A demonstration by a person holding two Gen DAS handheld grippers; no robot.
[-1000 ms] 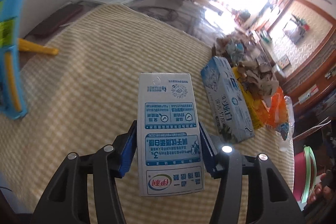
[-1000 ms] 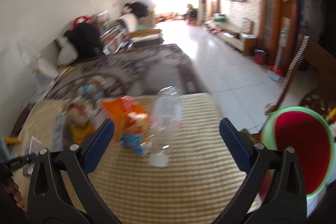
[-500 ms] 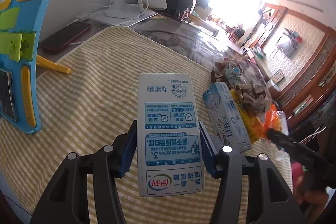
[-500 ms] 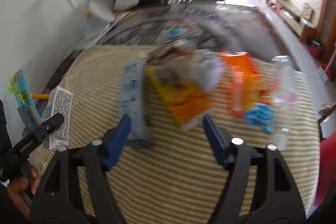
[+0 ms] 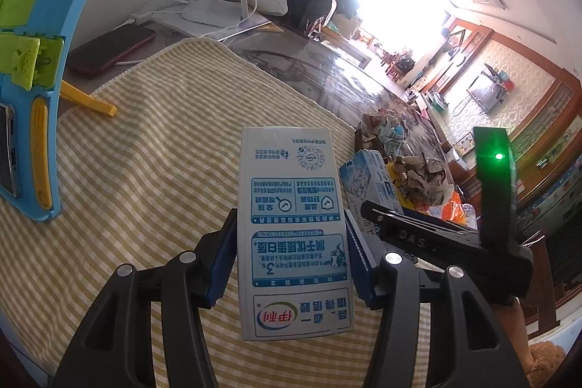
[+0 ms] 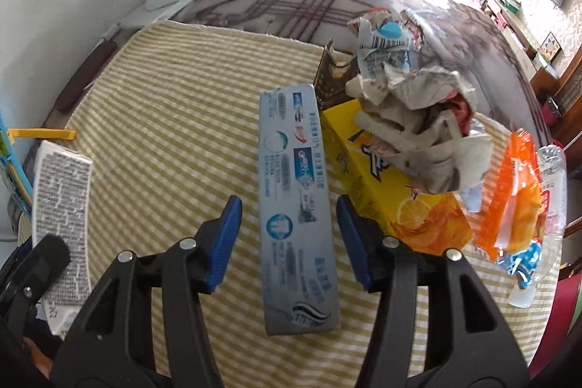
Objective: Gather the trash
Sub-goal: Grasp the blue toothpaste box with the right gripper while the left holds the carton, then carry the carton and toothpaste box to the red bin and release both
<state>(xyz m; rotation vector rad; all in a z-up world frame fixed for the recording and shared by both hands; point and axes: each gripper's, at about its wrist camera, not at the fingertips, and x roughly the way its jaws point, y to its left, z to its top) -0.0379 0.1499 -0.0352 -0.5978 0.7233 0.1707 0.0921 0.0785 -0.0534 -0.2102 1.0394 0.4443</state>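
The toothpaste box (image 6: 296, 202) lies untouched between the closing right gripper (image 6: 289, 239); the left gripper (image 5: 289, 257) clamps a milk carton (image 5: 294, 235).

Both wrist views close, angled down, sharing striped cloth (image 5: 152, 170).

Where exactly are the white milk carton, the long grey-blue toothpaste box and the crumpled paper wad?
white milk carton (image 5: 296, 235), left wrist view, printed front face
long grey-blue toothpaste box (image 6: 294, 206), right wrist view, top face
crumpled paper wad (image 6: 422, 119), right wrist view, middle

Right gripper (image 6: 289, 239) jaws closing, seemingly unclamped
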